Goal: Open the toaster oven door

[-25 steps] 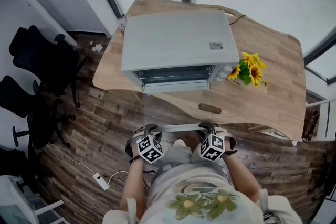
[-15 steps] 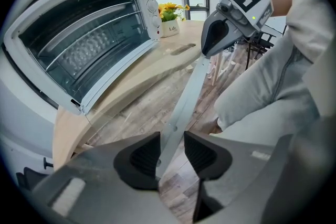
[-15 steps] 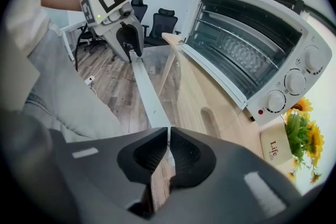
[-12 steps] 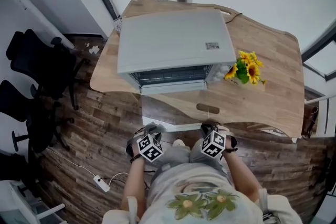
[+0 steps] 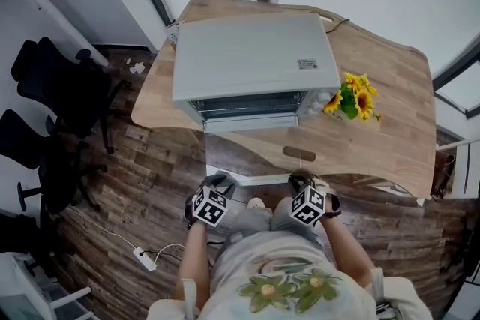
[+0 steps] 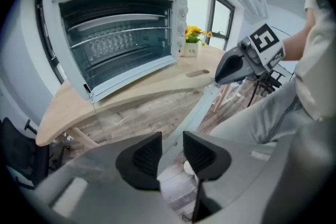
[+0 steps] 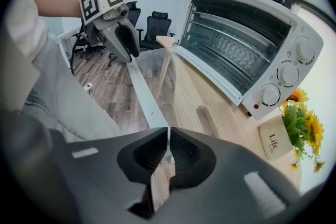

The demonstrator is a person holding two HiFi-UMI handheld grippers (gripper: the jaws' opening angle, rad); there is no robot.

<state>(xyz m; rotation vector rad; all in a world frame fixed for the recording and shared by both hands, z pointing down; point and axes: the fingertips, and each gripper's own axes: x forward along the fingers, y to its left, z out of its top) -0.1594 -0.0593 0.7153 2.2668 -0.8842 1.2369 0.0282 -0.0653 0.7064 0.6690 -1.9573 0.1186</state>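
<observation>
Your toaster oven (image 5: 251, 60) sits on the wooden surface (image 5: 390, 109), its glass door (image 5: 251, 157) dropped flat, left fingers (image 6: 140, 157) clamping the white handle (image 5: 255, 178), right fingers (image 7: 191, 157) nearly together at its end.

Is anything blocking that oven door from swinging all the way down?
Nothing visible. The door already lies open and flat, sticking out past the table edge over the floor; the left gripper grips its handle.
</observation>
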